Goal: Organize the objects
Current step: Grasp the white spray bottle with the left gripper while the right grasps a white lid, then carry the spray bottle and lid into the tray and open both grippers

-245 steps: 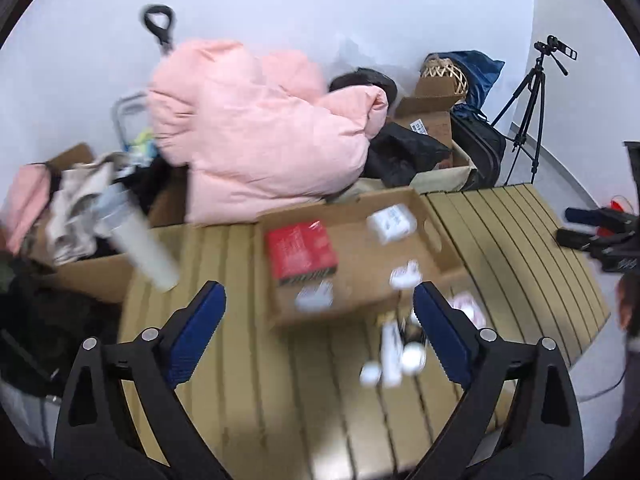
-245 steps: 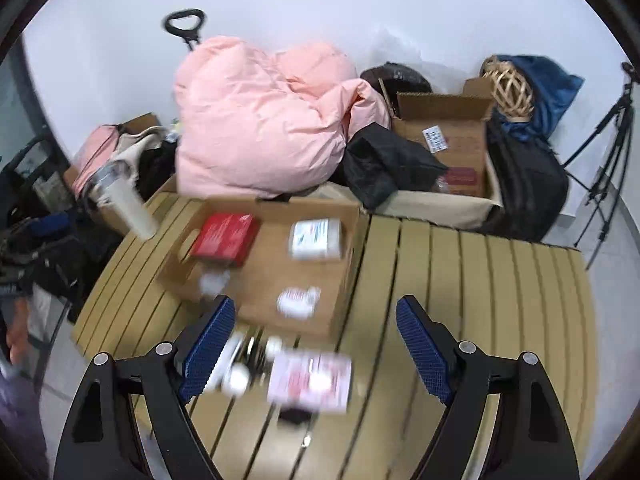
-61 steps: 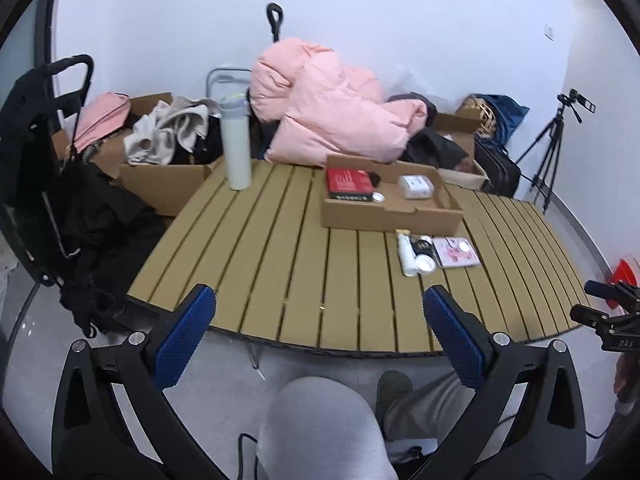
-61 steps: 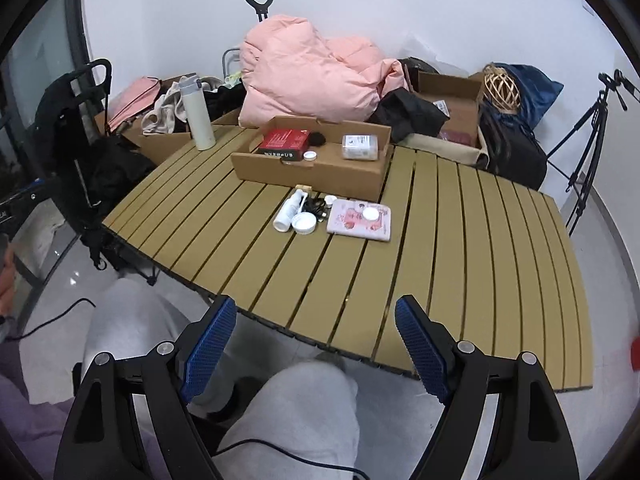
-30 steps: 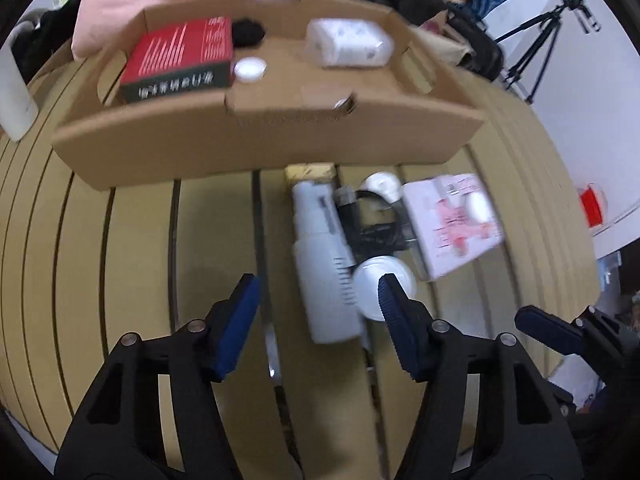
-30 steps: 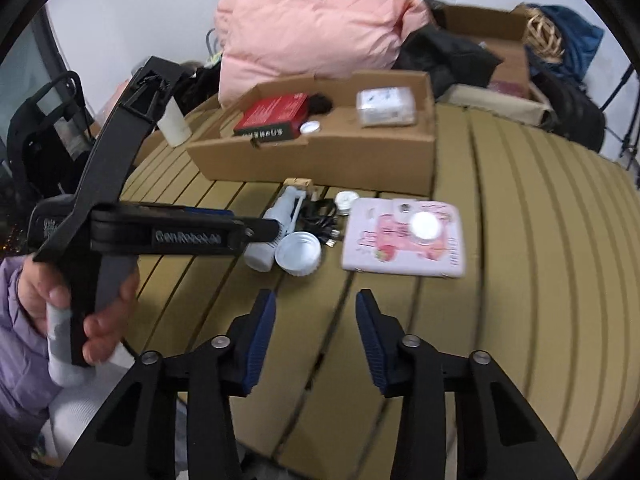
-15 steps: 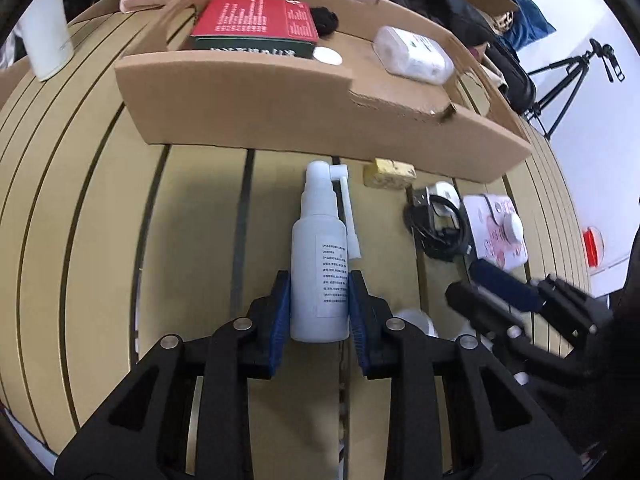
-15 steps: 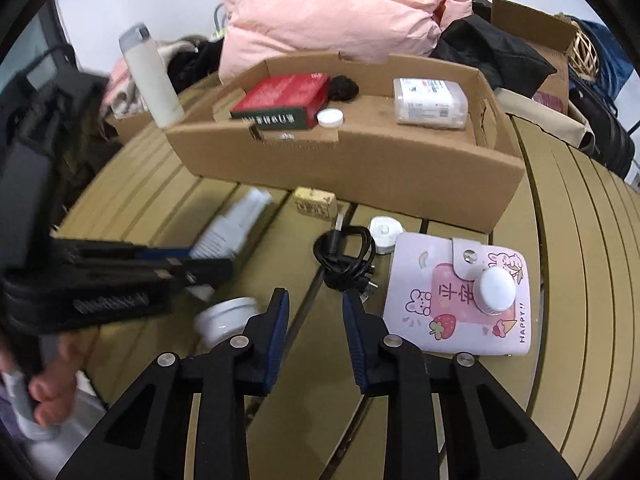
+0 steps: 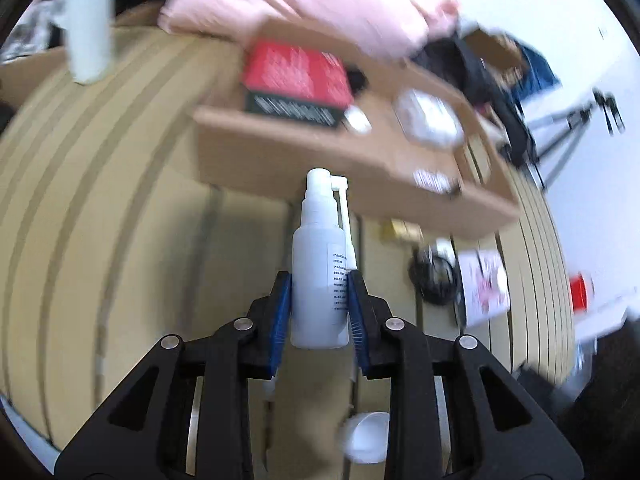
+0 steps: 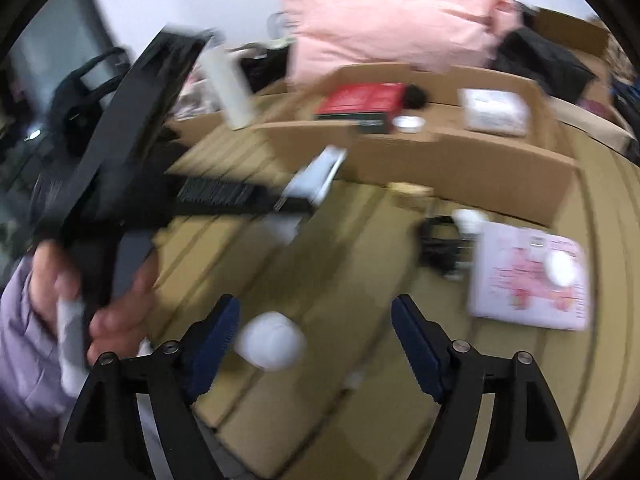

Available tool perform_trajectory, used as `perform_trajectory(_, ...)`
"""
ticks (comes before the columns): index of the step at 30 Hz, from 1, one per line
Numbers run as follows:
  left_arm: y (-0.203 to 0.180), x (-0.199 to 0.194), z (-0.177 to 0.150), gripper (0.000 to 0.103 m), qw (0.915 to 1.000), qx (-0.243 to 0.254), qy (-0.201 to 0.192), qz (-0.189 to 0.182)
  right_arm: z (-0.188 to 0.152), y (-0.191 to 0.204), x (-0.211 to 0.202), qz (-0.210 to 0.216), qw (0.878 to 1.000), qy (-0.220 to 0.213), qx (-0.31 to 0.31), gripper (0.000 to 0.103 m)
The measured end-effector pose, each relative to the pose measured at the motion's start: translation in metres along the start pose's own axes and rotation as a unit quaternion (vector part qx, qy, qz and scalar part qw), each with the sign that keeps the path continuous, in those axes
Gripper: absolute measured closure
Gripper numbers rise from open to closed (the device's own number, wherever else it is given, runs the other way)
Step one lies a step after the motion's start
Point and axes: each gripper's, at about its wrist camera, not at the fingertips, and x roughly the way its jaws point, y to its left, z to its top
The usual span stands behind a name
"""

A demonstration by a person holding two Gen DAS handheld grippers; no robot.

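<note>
Gripping the white spray bottle in my left gripper, I have its blue fingers pressed on both sides of the bottle's lower body, nozzle pointing away from me toward the cardboard tray. I hold it low on the body so the pump head stays free and, I judge, goes in first over the tray's near wall. It looks lifted off the slatted desk, though blur makes that hard to confirm. Inside the tray sit a red box, a small white cap and a clear packet, so that is where I reckon things belong.

Further right, the black cable and the pink wallet lie on the desk in front of the tray, not yet put away.

My right gripper stands wide apart with the round white jar between its fingers, nearer the left one; nothing presses on it. I read this as lining up to take it.

Half a second ago the bottle lay flat on the desk with my left fingers closing round it; now it is clamped. My right fingers were nearly together then and have just been opening, with the jar coming in between them.
</note>
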Motion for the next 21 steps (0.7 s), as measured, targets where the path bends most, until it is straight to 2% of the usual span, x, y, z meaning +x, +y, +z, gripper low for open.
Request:
perform_trajectory(1, 0.004, -0.011, 0.002, 0.079, 0.9998, -0.006, -0.016, 0.01, -0.003, 0.013, 0.007, 0.005, 1.0, 0.011, -0.018, 0.021)
perform_trajectory(4, 0.011, -0.036, 0.003, 0.079, 0.9983, -0.008, -0.045, 0.036, -0.011, 0.036, 0.028, -0.02, 0.996, 0.048, -0.066, 0.021)
perform_trajectory(9, 0.02, -0.059, -0.007, 0.079, 0.998, -0.009, -0.047, 0.042, -0.022, 0.042, 0.03, -0.046, 0.994, 0.058, -0.077, 0.022)
perform_trajectory(11, 0.022, -0.059, -0.01, 0.079, 0.9982, -0.01, -0.042, 0.042, -0.023, 0.039, 0.029, -0.056, 0.994, 0.06, -0.076, 0.03)
perform_trajectory(13, 0.022, -0.062, -0.016, 0.079, 0.9985, -0.009, -0.033, 0.044, -0.02, 0.028, 0.033, -0.072, 0.993, 0.073, -0.06, 0.059)
perform_trajectory(17, 0.021, -0.082, -0.026, 0.079, 0.9981, -0.007, -0.039, 0.047, -0.021, 0.014, 0.027, -0.08, 0.994, 0.066, -0.022, 0.059)
perform_trajectory(19, 0.02, -0.094, -0.03, 0.079, 0.998, -0.006, -0.045, 0.045, -0.021, 0.011, 0.012, -0.08, 0.995, 0.058, -0.006, 0.059)
perform_trajectory(21, 0.019, -0.112, -0.039, 0.079, 0.9989, -0.004, -0.042, 0.022, -0.019, 0.014, -0.011, -0.083, 0.996, 0.039, -0.007, 0.059)
